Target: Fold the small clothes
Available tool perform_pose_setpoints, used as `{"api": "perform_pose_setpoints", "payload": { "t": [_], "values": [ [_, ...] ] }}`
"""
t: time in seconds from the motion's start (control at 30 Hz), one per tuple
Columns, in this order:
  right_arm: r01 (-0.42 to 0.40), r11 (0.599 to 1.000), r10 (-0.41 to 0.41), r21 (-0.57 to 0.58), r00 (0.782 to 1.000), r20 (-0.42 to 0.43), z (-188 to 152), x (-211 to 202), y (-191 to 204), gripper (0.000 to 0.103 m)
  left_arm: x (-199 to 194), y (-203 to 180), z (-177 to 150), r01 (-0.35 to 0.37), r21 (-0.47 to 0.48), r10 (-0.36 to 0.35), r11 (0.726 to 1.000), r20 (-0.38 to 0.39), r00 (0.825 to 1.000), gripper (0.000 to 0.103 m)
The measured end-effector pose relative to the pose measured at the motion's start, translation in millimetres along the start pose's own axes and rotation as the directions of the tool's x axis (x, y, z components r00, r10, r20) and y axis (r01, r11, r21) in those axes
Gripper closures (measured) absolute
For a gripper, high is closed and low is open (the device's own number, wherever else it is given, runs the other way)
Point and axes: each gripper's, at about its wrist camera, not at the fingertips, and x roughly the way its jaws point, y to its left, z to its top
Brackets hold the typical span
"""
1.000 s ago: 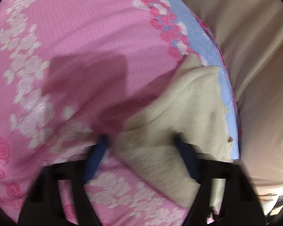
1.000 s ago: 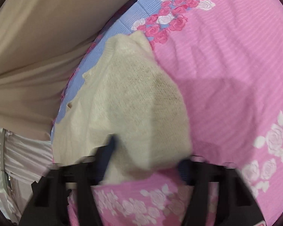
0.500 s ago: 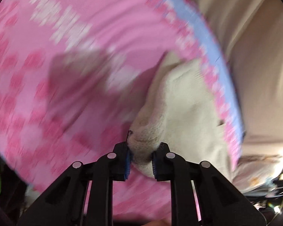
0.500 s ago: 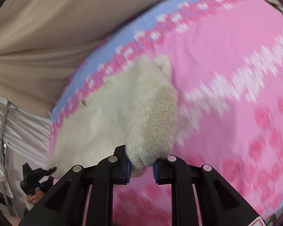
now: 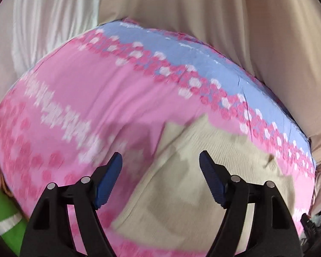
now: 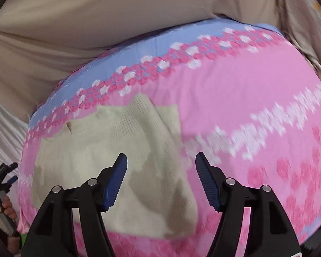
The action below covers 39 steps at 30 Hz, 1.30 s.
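A small cream knitted garment [image 5: 203, 184] lies flat on the pink flowered bedspread [image 5: 109, 98]. In the left wrist view it is at the lower right, near the blue border. My left gripper [image 5: 160, 162] is open and empty above the garment's left edge. In the right wrist view the garment [image 6: 109, 150] lies at the lower left with a folded layer on top. My right gripper [image 6: 161, 160] is open and empty above the garment's right edge. Both views are blurred.
The bedspread [image 6: 235, 90] has a blue strip [image 5: 203, 60] with roses along the far edge. Beige cloth [image 5: 235, 17] hangs behind it. A green object [image 5: 4, 218] shows at the left. The other hand-held gripper [image 6: 2, 180] shows at the left of the right wrist view.
Both grippers were shut on the garment's edge half a second ago. Now both have opened and let it go, and have pulled back; the garment lies flat.
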Motion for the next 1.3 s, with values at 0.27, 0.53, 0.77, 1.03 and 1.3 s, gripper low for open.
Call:
{"api": "perform_pose_setpoints", "payload": {
  "t": [0.27, 0.53, 0.77, 1.03, 1.3],
  "values": [
    [0.0, 1.0, 0.0, 0.003, 0.995, -0.104, 10.0, 84.2, 11.3, 0.065, 90.7, -3.0, -3.0, 0.024, -0.064, -0.038, 0.998, -0.227, 0.973, 0.077],
    [-0.137, 0.99, 0.135, 0.017, 0.988, 0.076, 14.7, 8.8, 26.6, 0.097, 21.1, 0.4, 11.6, 0.157, -0.076, -0.164, 0.985, -0.093, 0.982, 0.097],
    [0.016, 0.998, -0.006, 0.061, 0.989, -0.15, 10.0, 97.3, -2.9, 0.092, 77.0, -10.4, 3.1, -0.031, -0.01, 0.028, 0.999, -0.205, 0.978, 0.094],
    [-0.108, 0.994, 0.108, 0.016, 0.994, -0.014, -7.9, 28.6, 35.9, 0.09, 11.0, -30.5, -16.0, 0.026, 0.037, -0.022, 0.999, -0.086, 0.996, 0.09],
    [-0.044, 0.997, 0.038, -0.064, 0.995, -0.097, -27.3, 61.1, 63.3, 0.097, 57.4, -59.5, -53.0, -0.021, 0.146, 0.05, 0.989, -0.194, 0.98, 0.09]
  ]
}}
